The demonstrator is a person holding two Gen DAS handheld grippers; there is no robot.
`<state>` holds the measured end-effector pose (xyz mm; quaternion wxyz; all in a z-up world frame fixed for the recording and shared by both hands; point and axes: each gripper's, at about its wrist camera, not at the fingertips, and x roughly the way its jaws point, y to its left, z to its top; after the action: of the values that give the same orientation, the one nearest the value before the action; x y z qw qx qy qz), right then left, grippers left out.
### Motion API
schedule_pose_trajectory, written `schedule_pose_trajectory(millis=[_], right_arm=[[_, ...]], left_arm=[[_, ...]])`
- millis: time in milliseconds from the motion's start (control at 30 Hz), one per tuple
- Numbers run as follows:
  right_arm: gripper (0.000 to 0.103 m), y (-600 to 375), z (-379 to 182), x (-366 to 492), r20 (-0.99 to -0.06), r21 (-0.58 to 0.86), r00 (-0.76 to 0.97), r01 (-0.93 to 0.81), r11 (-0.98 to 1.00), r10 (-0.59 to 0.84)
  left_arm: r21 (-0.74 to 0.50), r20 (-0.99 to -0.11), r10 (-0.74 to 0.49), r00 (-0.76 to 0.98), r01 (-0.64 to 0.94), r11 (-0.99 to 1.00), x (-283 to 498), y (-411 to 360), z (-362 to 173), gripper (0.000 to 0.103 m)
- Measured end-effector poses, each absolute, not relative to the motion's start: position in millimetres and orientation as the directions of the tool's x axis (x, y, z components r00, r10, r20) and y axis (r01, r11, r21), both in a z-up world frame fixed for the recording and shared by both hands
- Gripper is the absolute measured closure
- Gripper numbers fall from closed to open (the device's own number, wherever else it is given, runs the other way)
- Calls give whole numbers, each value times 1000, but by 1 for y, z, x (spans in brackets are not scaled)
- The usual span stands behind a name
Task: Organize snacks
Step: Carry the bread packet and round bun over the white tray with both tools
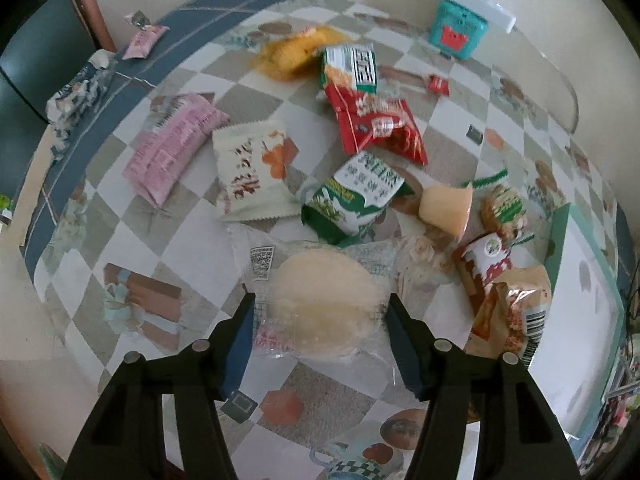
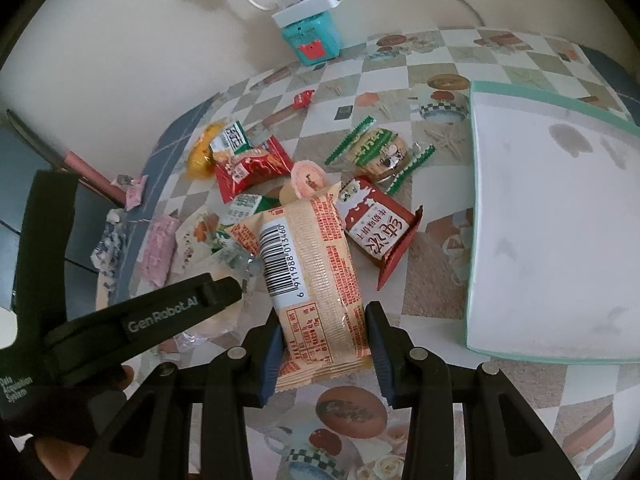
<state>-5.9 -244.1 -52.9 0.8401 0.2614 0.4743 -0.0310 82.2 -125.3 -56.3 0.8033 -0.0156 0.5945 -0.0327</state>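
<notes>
Several snack packets lie scattered on a checkered tablecloth (image 1: pixel 188 248). My left gripper (image 1: pixel 322 312) has its fingers on both sides of a clear-wrapped round pastry (image 1: pixel 324 300), touching the wrapper. My right gripper (image 2: pixel 322 328) is shut on a tall orange barcode packet (image 2: pixel 312 264) and grips its lower end. The left gripper's body (image 2: pixel 132 316) shows at the left of the right wrist view. The same orange packet (image 1: pixel 516 312) shows at the right of the left wrist view.
A white tray with a teal rim (image 2: pixel 560 216) lies at the right. A teal box (image 2: pixel 312 40) with a white power strip stands by the wall. Other packets include a red one (image 1: pixel 376 124), a green-white one (image 1: pixel 352 200), a pink one (image 1: pixel 172 144) and a brown one (image 2: pixel 376 224).
</notes>
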Motion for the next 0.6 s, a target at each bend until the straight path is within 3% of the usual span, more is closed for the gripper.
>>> schedule_pose_trajectory(millis=[300, 600], right_arm=[[62, -260, -17, -15, -764, 410, 625, 276, 869, 162], [62, -296, 9, -31, -734, 349, 678, 330, 877, 37]], left_arm=[[-110, -922, -110, 371, 22, 994, 83, -107, -19, 40], [-124, -917, -170, 360, 147, 981, 73, -153, -2, 39]])
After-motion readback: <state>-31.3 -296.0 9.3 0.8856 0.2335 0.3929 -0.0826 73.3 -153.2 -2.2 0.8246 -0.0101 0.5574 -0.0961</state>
